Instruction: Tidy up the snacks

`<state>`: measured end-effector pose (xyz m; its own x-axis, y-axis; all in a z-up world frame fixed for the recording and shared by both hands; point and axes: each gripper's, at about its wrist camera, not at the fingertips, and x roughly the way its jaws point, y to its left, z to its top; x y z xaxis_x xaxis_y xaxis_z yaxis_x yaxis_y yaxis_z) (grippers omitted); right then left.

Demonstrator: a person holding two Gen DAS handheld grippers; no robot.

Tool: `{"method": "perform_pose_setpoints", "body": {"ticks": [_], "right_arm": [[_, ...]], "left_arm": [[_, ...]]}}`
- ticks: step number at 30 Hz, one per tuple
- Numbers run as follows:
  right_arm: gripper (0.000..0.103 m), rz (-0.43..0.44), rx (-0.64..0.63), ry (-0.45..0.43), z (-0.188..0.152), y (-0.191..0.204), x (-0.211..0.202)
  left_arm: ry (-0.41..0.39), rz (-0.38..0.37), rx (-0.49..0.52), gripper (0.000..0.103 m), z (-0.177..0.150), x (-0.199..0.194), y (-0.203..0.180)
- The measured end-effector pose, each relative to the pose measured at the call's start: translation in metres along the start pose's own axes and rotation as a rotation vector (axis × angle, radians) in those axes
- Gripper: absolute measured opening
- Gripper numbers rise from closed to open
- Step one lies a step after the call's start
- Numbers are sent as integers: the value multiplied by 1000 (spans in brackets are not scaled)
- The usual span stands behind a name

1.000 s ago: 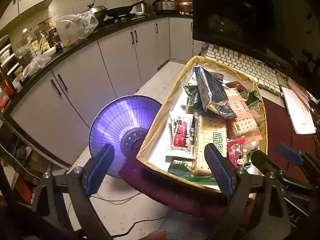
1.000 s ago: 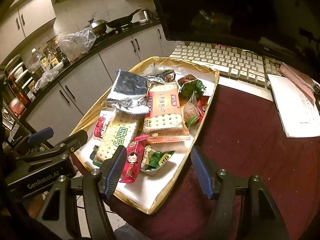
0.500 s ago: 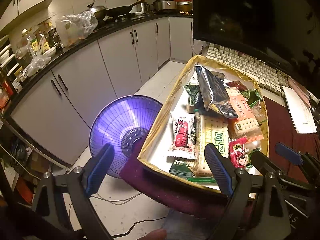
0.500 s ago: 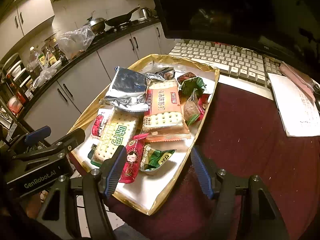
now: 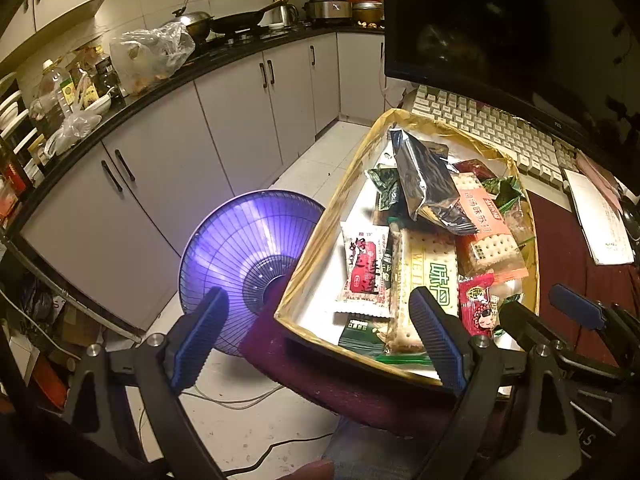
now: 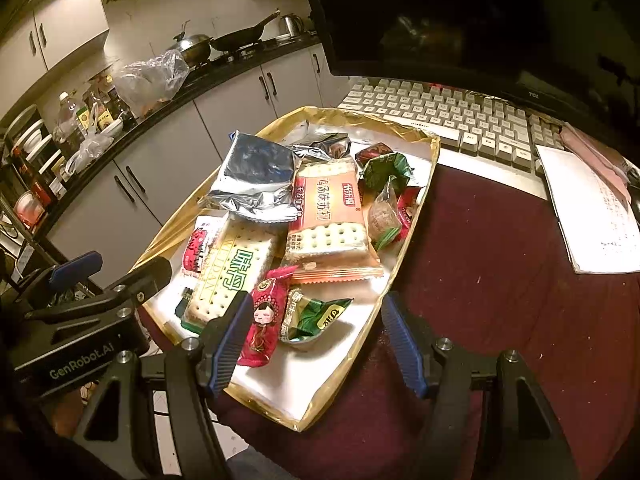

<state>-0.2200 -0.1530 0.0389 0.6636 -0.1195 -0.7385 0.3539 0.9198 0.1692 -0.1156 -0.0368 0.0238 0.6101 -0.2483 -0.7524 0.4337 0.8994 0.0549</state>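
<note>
Gold-rimmed tray (image 6: 425,184) with a white floor sits on the dark red cloth (image 6: 500,288) of a table, snacks heaped inside. Silver foil bag (image 6: 256,176) lies at the tray's 11 o'clock in the right wrist view, overlapping the orange cracker pack (image 6: 330,216); print on the foil is unreadable. Green-lettered cracker pack (image 6: 236,276) lies beside it at 8 o'clock, with a red-and-white packet (image 6: 196,248) half tucked under its left edge. Red doll-print packet (image 6: 264,320) and green wrapper (image 6: 316,316) lie nearest the camera. Small green and red sweets at the tray's 2 o'clock are crumpled together, hard to separate.

Right gripper (image 6: 316,344): jaws wide apart, empty, hovering over the tray's near end; left pad partly hides the doll-print packet. Left gripper (image 5: 320,336): jaws also wide apart, nothing between them, held at the tray's near-left corner; its right pad covers the lower end of the green-lettered pack (image 5: 428,276). Whether either pad touches the tray cannot be told.

Keyboard (image 6: 452,116) lies just beyond the tray at 12 o'clock, under a dark monitor (image 6: 460,16) cut off by the frame. Paper pad (image 6: 592,208) at 3 o'clock, edge cropped. Purple fan (image 5: 248,264) stands on the floor below the table.
</note>
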Motion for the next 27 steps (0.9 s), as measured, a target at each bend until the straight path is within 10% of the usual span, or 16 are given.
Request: {"method": "perform_pose_setpoints", "body": {"ticks": [27], "right_arm": [[67,-11,0,2,-2,5,1]], "left_arm": [[10,-9,1,91,1,6,5]]}}
